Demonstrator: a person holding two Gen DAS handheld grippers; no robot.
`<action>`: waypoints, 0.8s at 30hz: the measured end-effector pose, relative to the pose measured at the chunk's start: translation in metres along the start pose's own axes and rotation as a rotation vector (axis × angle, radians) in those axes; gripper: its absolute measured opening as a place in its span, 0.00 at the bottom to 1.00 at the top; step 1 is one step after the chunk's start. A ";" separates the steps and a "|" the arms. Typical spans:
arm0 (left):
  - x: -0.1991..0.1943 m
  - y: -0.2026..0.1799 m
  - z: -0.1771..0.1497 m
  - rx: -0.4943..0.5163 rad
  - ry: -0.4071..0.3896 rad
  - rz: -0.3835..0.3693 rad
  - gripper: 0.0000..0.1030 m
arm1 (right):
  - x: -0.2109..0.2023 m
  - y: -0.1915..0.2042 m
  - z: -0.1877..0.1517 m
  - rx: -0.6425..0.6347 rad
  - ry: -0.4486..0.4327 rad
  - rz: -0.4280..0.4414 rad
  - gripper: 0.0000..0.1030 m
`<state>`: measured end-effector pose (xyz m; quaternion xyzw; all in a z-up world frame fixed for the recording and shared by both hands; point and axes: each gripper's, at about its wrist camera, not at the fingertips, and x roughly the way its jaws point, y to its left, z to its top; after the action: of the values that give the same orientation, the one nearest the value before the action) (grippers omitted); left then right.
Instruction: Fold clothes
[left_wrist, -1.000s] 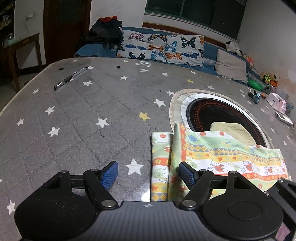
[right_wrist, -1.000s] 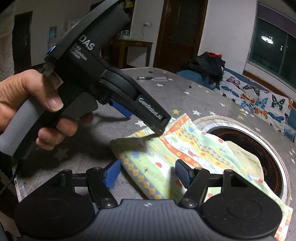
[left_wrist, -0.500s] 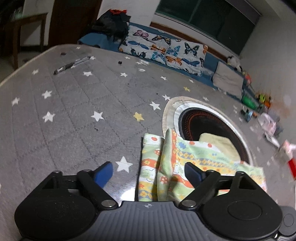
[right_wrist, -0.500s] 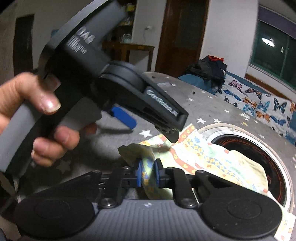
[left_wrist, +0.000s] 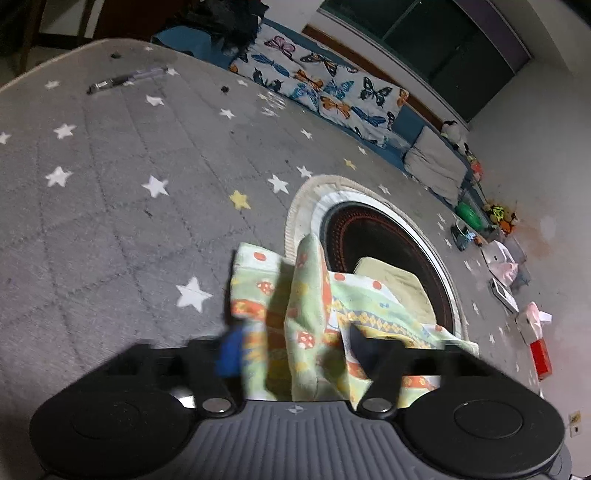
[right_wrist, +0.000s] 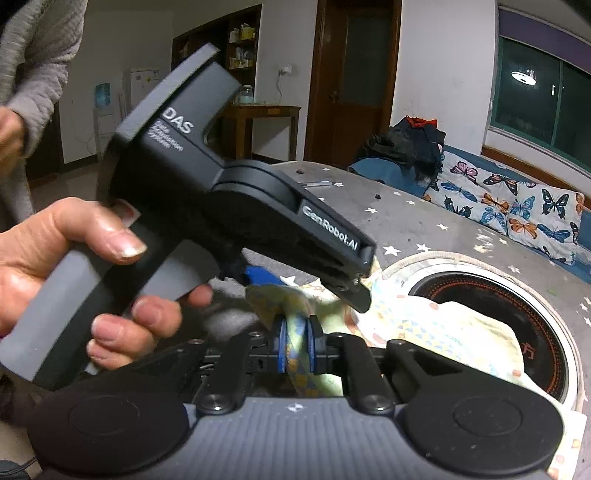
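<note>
Pinching one garment (right_wrist: 295, 354): one right claw (right_wrist: 295, 349)

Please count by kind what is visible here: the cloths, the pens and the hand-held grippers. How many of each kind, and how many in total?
Patterned cloth: 1
Plain yellow cloth: 1
Pen: 1
Hand-held grippers: 2, the left hand-held gripper and the right hand-held gripper
Total: 5

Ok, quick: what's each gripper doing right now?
Left gripper: open, fingers either side of the patterned cloth, not clamped.
Right gripper: shut on the cloth's edge.
</note>
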<state>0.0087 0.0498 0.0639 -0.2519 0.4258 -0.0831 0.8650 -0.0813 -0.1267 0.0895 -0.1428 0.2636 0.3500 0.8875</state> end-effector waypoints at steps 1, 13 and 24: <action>0.001 0.000 -0.001 -0.006 0.003 -0.003 0.33 | -0.001 0.000 0.000 0.000 0.000 0.001 0.10; -0.001 -0.011 -0.008 0.066 -0.029 0.033 0.13 | -0.039 -0.037 -0.024 0.086 0.007 -0.085 0.23; 0.001 -0.030 -0.012 0.177 -0.049 0.110 0.13 | -0.075 -0.152 -0.076 0.351 0.065 -0.401 0.47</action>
<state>0.0023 0.0194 0.0722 -0.1525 0.4087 -0.0666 0.8974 -0.0496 -0.3099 0.0798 -0.0473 0.3152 0.1114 0.9413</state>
